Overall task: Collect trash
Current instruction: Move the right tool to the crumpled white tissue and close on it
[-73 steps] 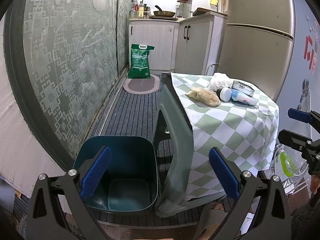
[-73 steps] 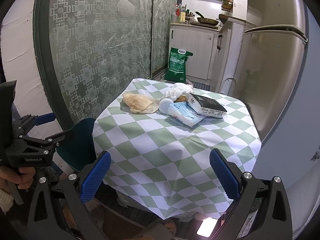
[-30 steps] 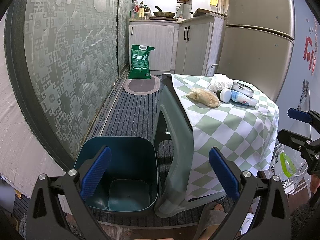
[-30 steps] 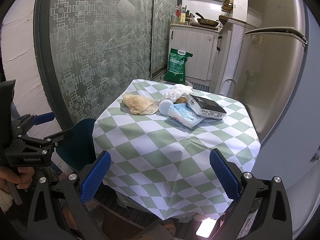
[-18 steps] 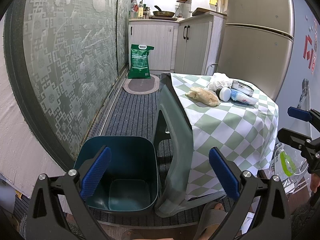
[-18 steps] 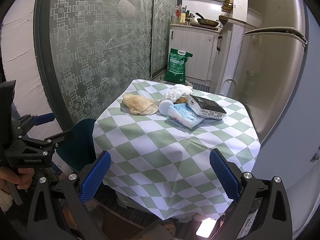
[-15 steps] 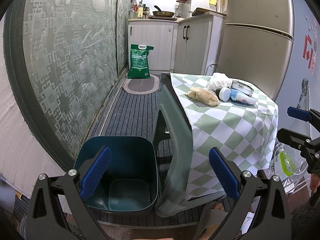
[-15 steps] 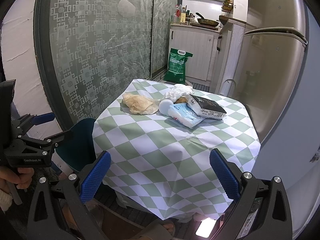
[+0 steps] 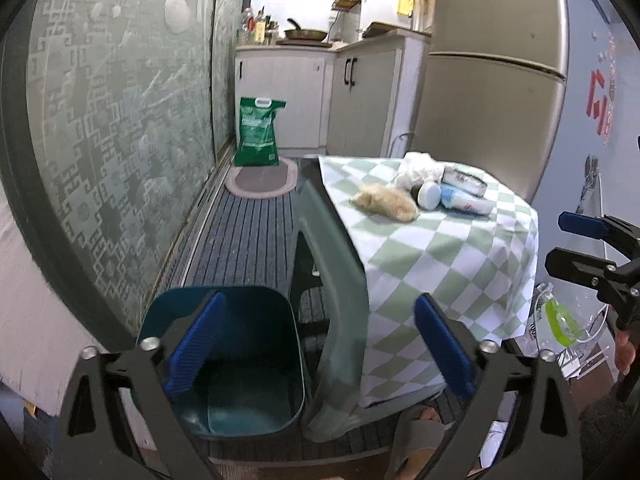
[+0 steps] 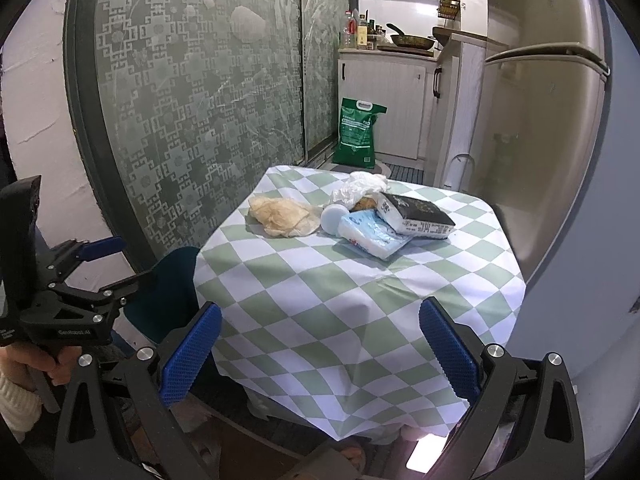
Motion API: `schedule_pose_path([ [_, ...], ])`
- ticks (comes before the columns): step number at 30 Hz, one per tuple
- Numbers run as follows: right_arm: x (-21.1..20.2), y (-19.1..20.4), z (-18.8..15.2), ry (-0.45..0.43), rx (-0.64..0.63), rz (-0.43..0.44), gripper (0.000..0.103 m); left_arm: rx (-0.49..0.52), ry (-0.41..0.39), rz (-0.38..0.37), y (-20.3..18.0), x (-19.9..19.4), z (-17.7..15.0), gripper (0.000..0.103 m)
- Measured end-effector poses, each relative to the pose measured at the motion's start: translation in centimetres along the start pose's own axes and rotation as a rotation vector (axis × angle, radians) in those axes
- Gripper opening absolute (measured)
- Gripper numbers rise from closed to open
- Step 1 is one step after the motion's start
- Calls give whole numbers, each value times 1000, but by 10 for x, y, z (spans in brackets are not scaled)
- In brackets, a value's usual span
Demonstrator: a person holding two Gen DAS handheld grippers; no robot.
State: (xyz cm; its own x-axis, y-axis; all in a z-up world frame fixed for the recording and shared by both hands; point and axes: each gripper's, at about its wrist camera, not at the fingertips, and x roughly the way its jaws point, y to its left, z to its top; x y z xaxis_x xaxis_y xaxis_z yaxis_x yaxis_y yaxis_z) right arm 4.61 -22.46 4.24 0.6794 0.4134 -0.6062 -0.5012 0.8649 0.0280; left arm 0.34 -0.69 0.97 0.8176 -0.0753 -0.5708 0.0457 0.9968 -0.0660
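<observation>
On the green-and-white checked table (image 10: 340, 300) lies a heap of trash: a crumpled tan wrapper (image 10: 280, 216), a white plastic bag (image 10: 360, 186), a white round lid (image 10: 334, 218), a blue-and-white tissue pack (image 10: 374, 234) and a black-and-white packet (image 10: 416, 214). A dark teal bin (image 9: 256, 340) stands on the floor left of the table and looks empty. My left gripper (image 9: 319, 299) hovers over the bin and the table's edge; its jaws are closing with nothing between them. My right gripper (image 10: 320, 306) stands open before the table's near edge, well short of the trash.
A patterned glass sliding door (image 9: 120, 140) runs along the left. A green sack (image 9: 258, 132) and an oval mat (image 9: 262, 176) lie further down the aisle, before white cabinets. A fridge (image 9: 488, 120) stands behind the table. A sandalled foot (image 9: 420, 424) is below.
The left gripper's blue pads stand a touch closer together. Neither hand nor any trash has moved.
</observation>
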Motion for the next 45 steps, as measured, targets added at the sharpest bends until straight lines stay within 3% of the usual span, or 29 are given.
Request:
schedule_pose_path([
  [8,-7,0,26,-3,-15,26,92,38,-7,-119,5,3,25,82],
  [13,-4,-8,45,11,-20,25,87,73,21,-203,-2,17,40,63],
  [16,0,-11,54,27,-41,26,79,81,35,-240,-6,27,50,55],
  [21,14,-19,68,56,-60,32,74,71,70,-278,-8,48,69,42],
  [29,37,-29,97,89,-104,40,67,14,134,-352,0,82,88,33],
  [36,61,-41,121,98,-115,41,64,-12,197,-361,3,104,88,29],
  [41,73,-46,124,105,-97,34,56,-72,240,-440,10,118,84,29],
  [45,85,-52,124,121,-62,37,55,-143,270,-509,17,127,83,20],
])
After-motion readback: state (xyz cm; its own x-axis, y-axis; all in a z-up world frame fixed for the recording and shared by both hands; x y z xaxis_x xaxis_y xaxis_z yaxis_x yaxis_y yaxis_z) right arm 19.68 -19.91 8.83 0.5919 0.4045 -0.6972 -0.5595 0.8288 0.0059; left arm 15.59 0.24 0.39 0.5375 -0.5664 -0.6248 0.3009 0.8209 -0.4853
